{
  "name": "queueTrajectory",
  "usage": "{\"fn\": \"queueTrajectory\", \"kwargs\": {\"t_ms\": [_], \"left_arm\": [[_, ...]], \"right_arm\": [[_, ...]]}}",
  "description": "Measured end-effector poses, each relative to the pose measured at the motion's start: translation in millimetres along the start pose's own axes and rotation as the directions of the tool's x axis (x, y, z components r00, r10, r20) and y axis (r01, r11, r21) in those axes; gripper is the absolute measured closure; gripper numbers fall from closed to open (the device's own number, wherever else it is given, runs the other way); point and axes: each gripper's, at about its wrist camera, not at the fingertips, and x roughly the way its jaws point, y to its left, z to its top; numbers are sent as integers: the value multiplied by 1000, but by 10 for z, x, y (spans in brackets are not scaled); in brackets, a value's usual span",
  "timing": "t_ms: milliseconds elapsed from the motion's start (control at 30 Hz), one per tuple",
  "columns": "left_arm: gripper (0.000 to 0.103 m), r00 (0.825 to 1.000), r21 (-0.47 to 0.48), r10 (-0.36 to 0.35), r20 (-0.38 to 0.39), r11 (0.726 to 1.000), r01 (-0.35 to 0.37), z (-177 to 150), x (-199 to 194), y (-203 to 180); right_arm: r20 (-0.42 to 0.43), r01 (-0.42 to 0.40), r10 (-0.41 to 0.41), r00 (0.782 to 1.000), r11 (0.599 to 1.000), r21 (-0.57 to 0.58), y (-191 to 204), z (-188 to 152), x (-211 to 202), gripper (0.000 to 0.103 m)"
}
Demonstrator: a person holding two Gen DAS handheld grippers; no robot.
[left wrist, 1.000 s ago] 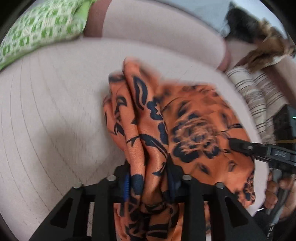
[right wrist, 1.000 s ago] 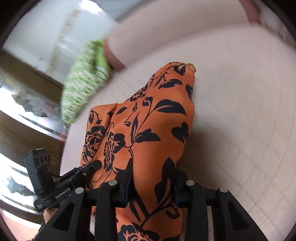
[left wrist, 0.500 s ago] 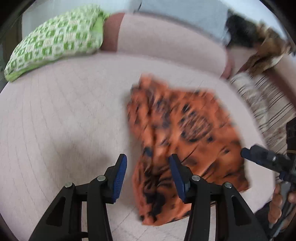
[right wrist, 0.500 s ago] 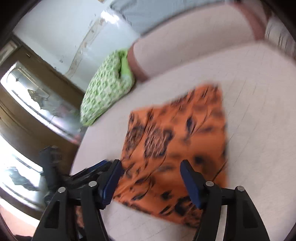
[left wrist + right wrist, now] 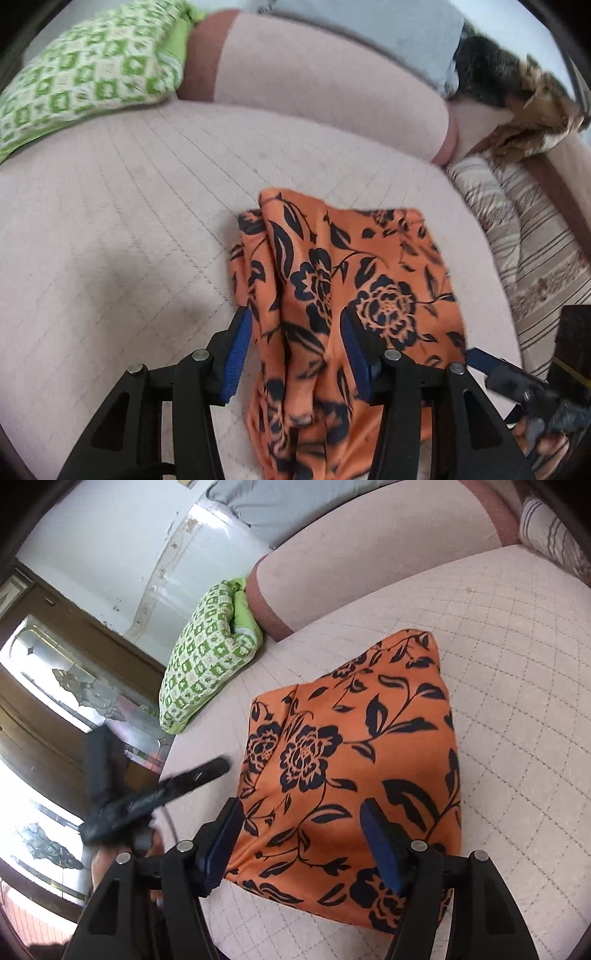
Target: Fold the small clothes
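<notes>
Quilted pink sofa seat (image 5: 129, 206) fills both views. Both grippers, left gripper (image 5: 297, 354) and right gripper (image 5: 301, 840), have just let go, jaws spread, and the orange floral cloth (image 5: 354, 760) lies folded at frame centre; this fold looks finished.

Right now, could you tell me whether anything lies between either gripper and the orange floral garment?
Nothing visible does. The orange floral garment lies on the pink sofa seat, and the left gripper and right gripper are both open with cloth directly between their fingers. The green pillow sits well off to the side.
</notes>
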Motion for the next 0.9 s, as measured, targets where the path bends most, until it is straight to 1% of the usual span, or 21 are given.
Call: {"fn": "queueTrajectory", "kwargs": {"t_ms": [33, 67, 100, 133, 200, 233, 267, 300, 333, 400, 433, 467, 533, 600, 633, 667, 733, 800, 833, 867, 900], "left_arm": [[57, 1000, 4, -3, -24, 1000, 4, 19, 95, 13], [64, 999, -6, 7, -49, 1000, -7, 17, 152, 38], [81, 997, -21, 11, -77, 1000, -12, -2, 236, 69], [89, 997, -49, -10, -83, 999, 6, -15, 271, 119], [93, 996, -123, -84, -40, 989, 78, -45, 137, 215], [94, 995, -139, -104, 0, 985, 102, -59, 37, 236], [94, 995, -145, -98, 25, 984, 101, -77, 14, 258], [94, 997, -149, -82, -5, 986, 80, -103, 116, 288], [93, 996, -170, -59, -61, 984, 48, -151, 280, 348], [92, 997, -165, -53, -51, 985, 44, -191, 286, 368], [91, 998, -161, -52, -40, 986, 45, -184, 220, 338], [90, 998, -155, -46, -36, 987, 40, -177, 174, 306], [88, 999, -125, -24, -33, 992, 19, -175, 58, 236], [87, 1000, -99, 3, 8, 995, -3, -198, -107, 141], [86, 1000, -76, 16, 21, 997, -14, -220, -204, 75], [83, 999, -61, 20, 37, 998, -18, -239, -278, 28], [73, 996, -18, 26, 84, 1000, -24, -311, -483, -116], [71, 993, 20, 54, 103, 998, -56, -346, -554, -224], [71, 991, 31, 93, 91, 995, -96, -402, -513, -255], [71, 992, 28, 106, 75, 994, -108, -411, -458, -237], [71, 991, 21, 133, 21, 991, -134, -443, -289, -185]], "right_arm": [[-5, 0, 0, 1000, 1000, 1, 20, -18, 65, 34], [-9, -2, 2, 1000, 1000, 4, -5, -49, 65, 34], [-12, -1, 1, 1000, 1000, 10, -22, -62, 78, 34], [-15, 1, -1, 1000, 1000, 16, -48, -63, 116, 34], [-21, 4, -4, 1000, 1000, 28, -83, -71, 138, 34], [-21, 5, -5, 1000, 1000, 28, -96, -69, 123, 34], [-15, 4, -4, 1000, 1000, 24, -94, -61, 93, 34], [-7, -3, 3, 1000, 1000, 16, -89, -52, 71, 34], [-1, -8, 8, 1000, 1000, 4, -91, -41, 61, 34], [-20, 15, -14, 1000, 1000, 10, -127, -24, 116, 34], [-26, 15, -14, 1000, 1000, 24, -144, -19, 135, 34], [-29, -5, 6, 1000, 1000, 30, -145, -12, 135, 34], [-23, -15, 15, 1000, 1000, 20, -114, 14, 129, 34], [-12, -27, 27, 1000, 999, 21, -78, 47, 116, 34], [-5, -33, 33, 999, 999, 19, -48, 60, 105, 34], [2, -36, 36, 999, 999, 14, -19, 71, 91, 34], [8, -51, 51, 999, 999, 13, 18, 83, 66, 34], [17, -50, 50, 999, 999, 3, 78, 93, 53, 34], [20, -53, 53, 998, 999, 5, 86, 91, 52, 34], [20, -66, 65, 998, 998, 19, 69, 91, 61, 34], [15, -79, 78, 997, 996, 35, 40, 89, 85, 33]]}}
